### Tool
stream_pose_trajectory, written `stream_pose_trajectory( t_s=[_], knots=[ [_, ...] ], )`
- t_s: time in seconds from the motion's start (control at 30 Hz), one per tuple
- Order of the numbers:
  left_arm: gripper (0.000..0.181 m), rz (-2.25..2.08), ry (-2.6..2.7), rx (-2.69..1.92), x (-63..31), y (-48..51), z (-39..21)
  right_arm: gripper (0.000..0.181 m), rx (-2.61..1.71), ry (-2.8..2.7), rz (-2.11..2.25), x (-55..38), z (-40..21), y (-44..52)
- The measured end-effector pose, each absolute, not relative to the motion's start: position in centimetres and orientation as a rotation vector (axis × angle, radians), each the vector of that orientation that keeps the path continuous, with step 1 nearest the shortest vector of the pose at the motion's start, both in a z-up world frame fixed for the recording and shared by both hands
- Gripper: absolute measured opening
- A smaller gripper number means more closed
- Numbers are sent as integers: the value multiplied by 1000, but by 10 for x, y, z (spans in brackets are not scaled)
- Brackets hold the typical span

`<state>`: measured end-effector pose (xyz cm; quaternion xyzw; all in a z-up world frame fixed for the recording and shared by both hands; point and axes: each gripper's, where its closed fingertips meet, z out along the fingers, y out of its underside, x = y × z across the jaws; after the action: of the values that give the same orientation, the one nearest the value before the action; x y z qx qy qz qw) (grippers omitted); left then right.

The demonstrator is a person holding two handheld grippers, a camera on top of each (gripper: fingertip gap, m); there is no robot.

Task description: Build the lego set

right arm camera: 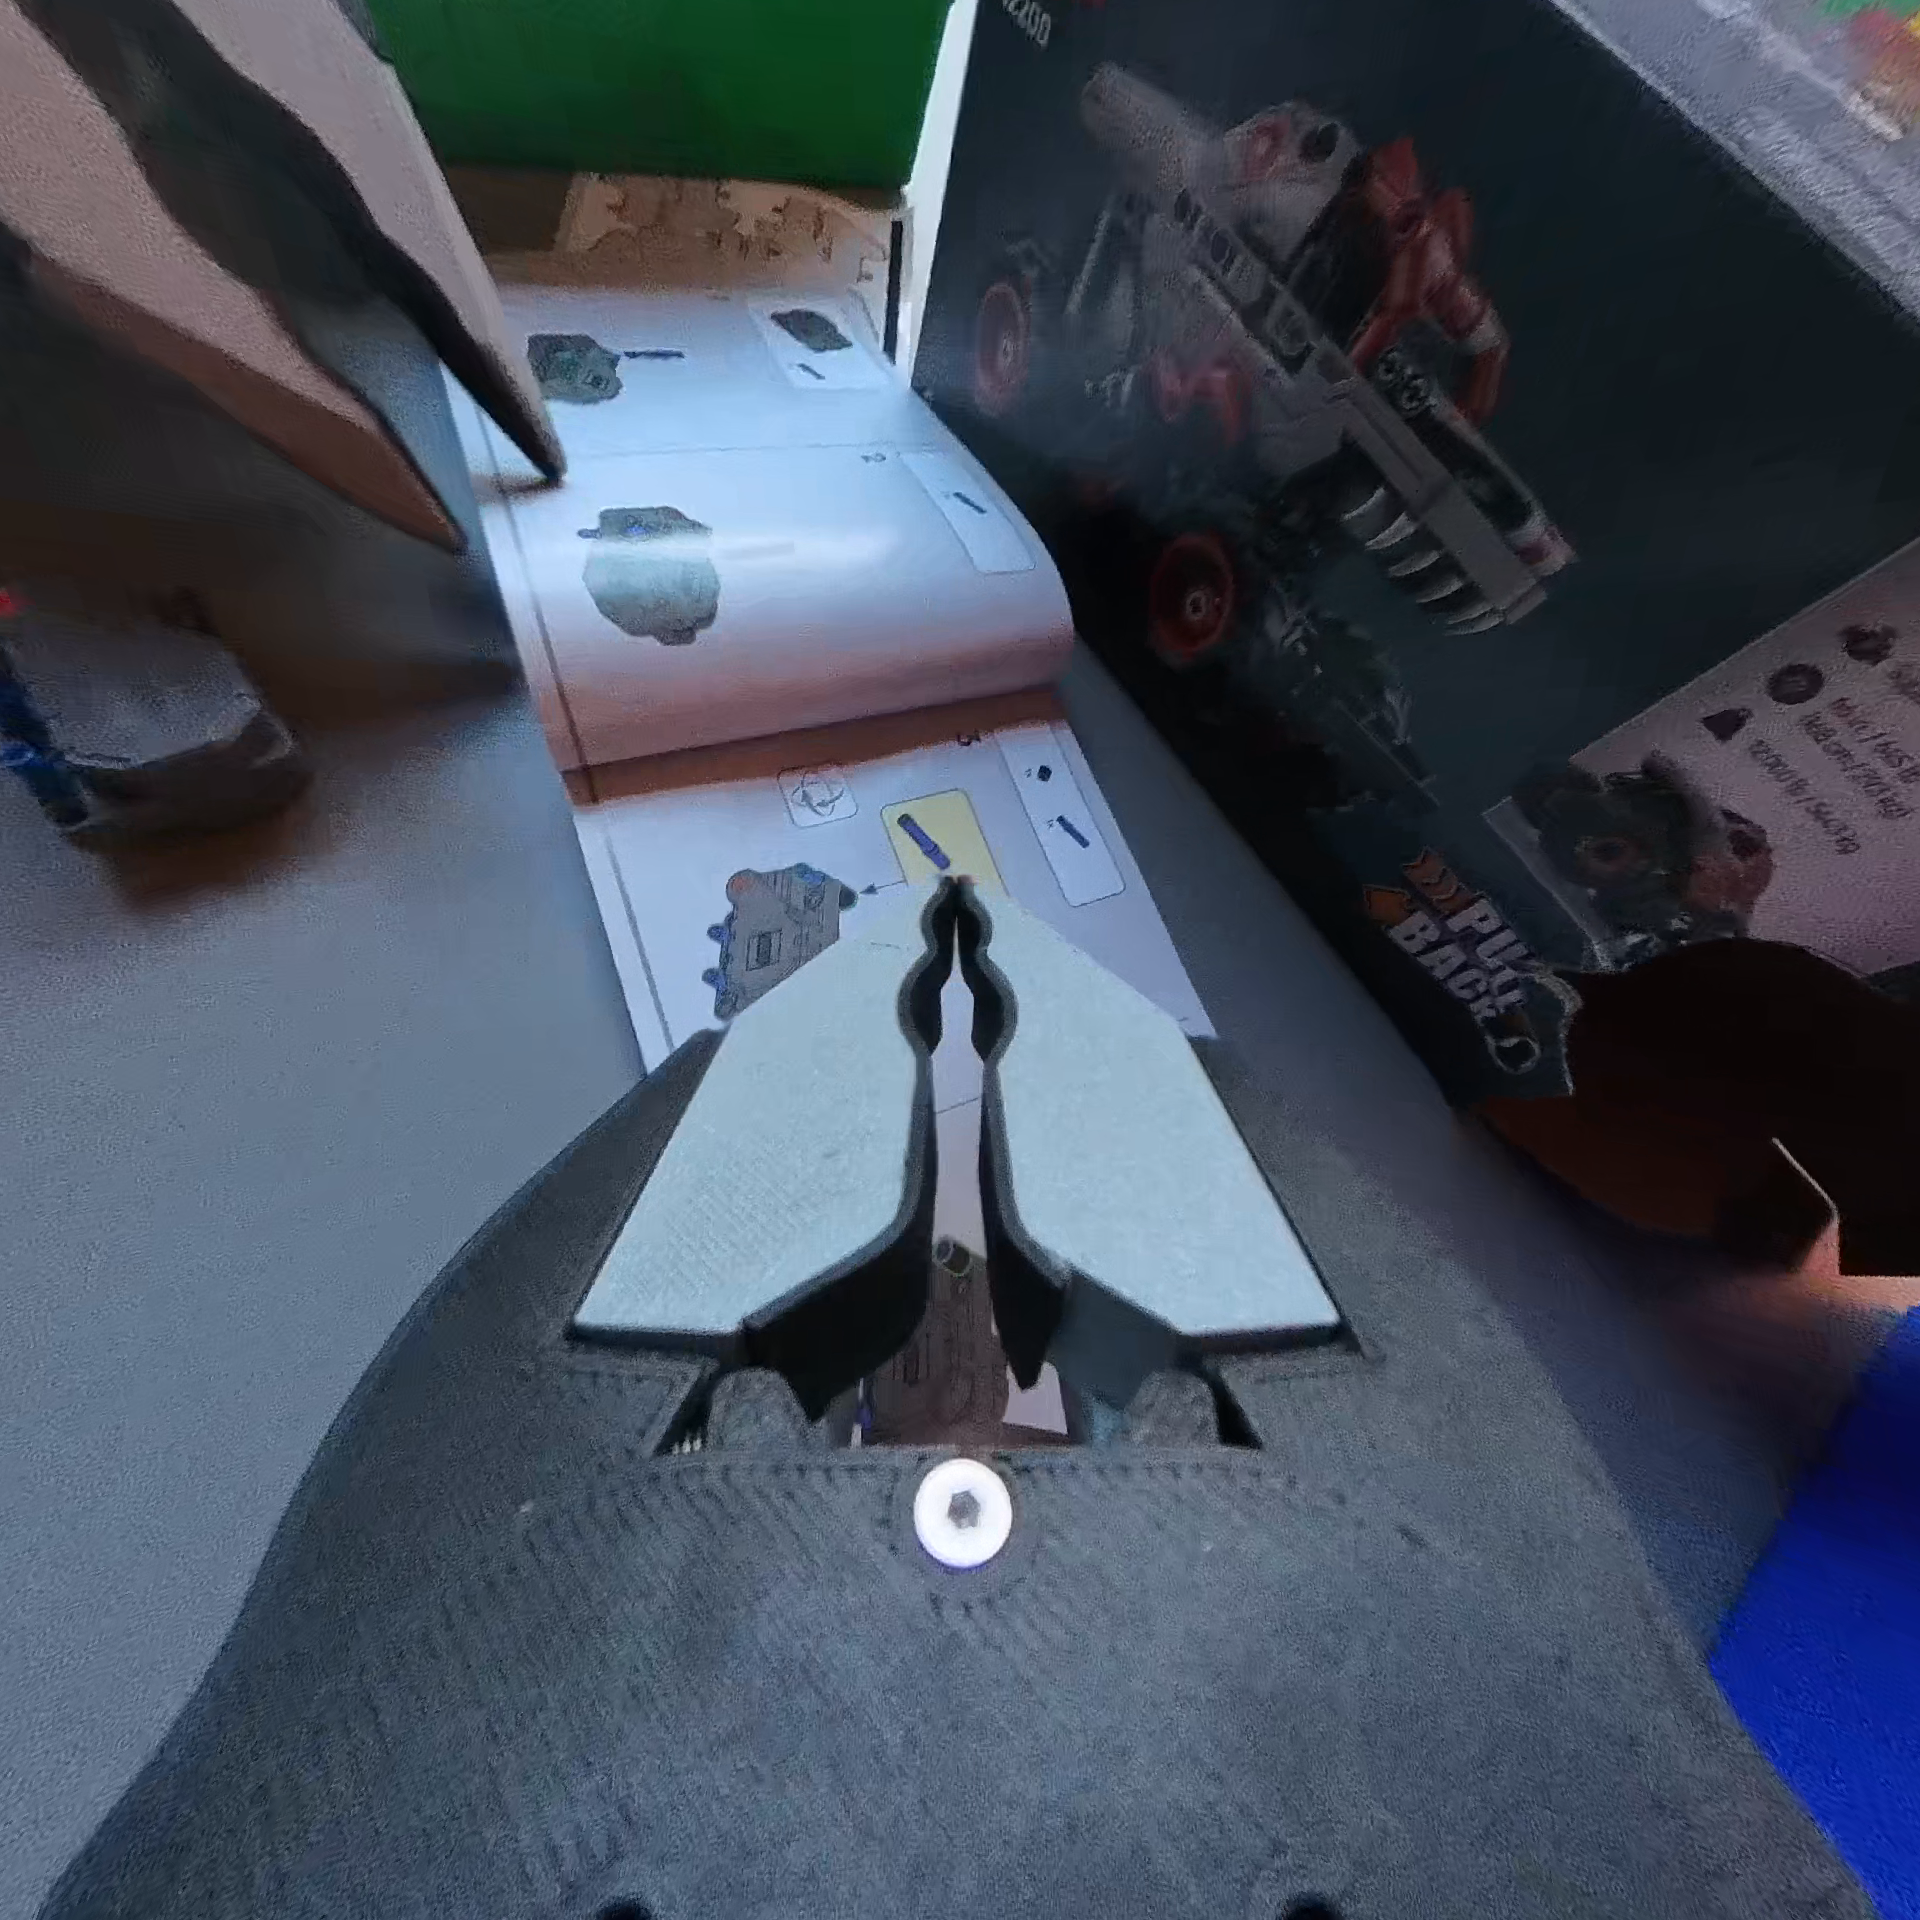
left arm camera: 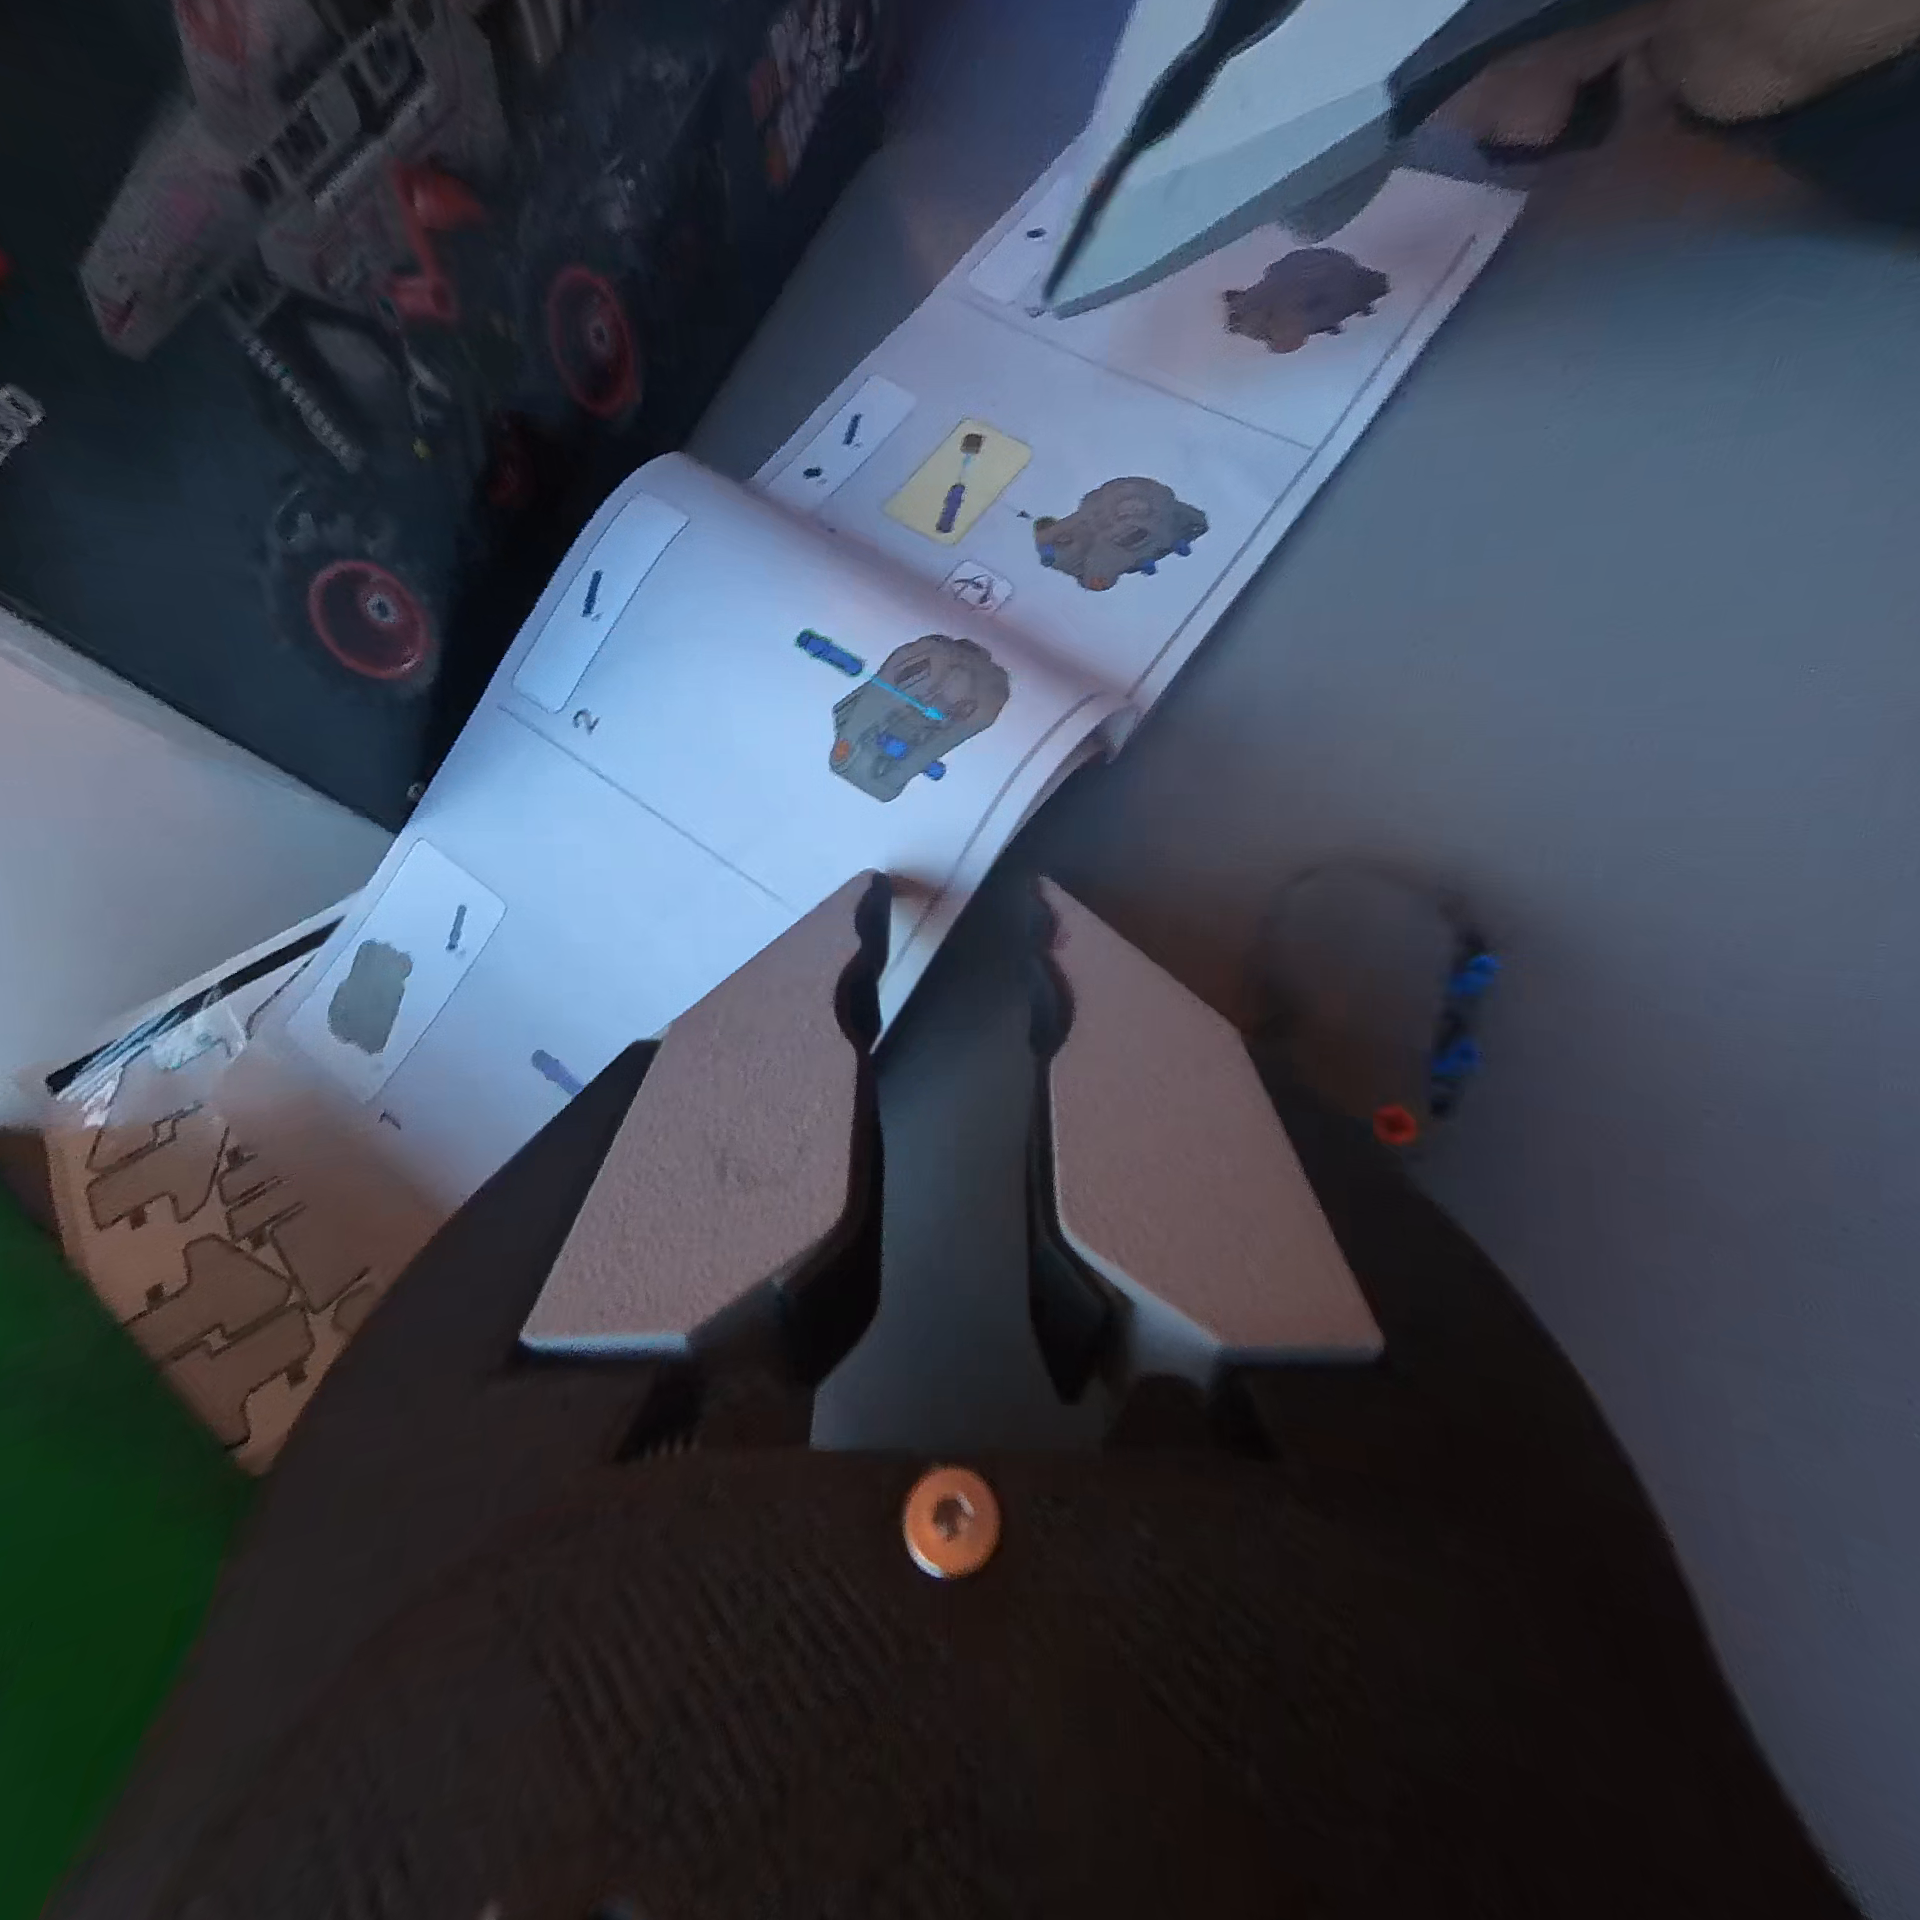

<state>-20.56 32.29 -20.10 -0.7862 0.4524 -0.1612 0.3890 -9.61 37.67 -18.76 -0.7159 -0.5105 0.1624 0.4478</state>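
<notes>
The instruction booklet [left arm camera: 727, 790] lies open on the grey table, with its near page curled up. My left gripper [left arm camera: 961, 904] is open and empty, its fingertips at the booklet's near edge. My right gripper [right arm camera: 954, 888] is shut, with its tips on or just above the far page [right arm camera: 831, 862]; I cannot tell if it holds anything. It also shows in the left wrist view [left arm camera: 1049, 296]. The left gripper shows in the right wrist view [right arm camera: 504, 509]. A grey lego assembly [left arm camera: 1351, 977] with blue pins and an orange end lies on the table right of my left gripper. It also shows in the right wrist view [right arm camera: 135, 717].
The dark lego box [left arm camera: 416, 364] stands along the booklet's far side; it also shows in the right wrist view [right arm camera: 1299, 416]. A brown sheet with cut-out shapes [left arm camera: 208, 1247] and a clear bag [left arm camera: 156, 1039] lie by a green surface [left arm camera: 83, 1558]. A blue sleeve [right arm camera: 1829, 1610] is at right. One gripper's finger ends stand about 12 cm off the other's.
</notes>
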Motion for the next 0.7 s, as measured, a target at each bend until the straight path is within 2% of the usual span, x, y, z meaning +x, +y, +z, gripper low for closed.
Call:
stream_pose_trajectory(
  t_s=[0.7],
  knots=[
    [18, -554, 1124, -1889, -190, 312, -176, 0, -1748, -1115, 479, -94, -182, 391]
  ],
)
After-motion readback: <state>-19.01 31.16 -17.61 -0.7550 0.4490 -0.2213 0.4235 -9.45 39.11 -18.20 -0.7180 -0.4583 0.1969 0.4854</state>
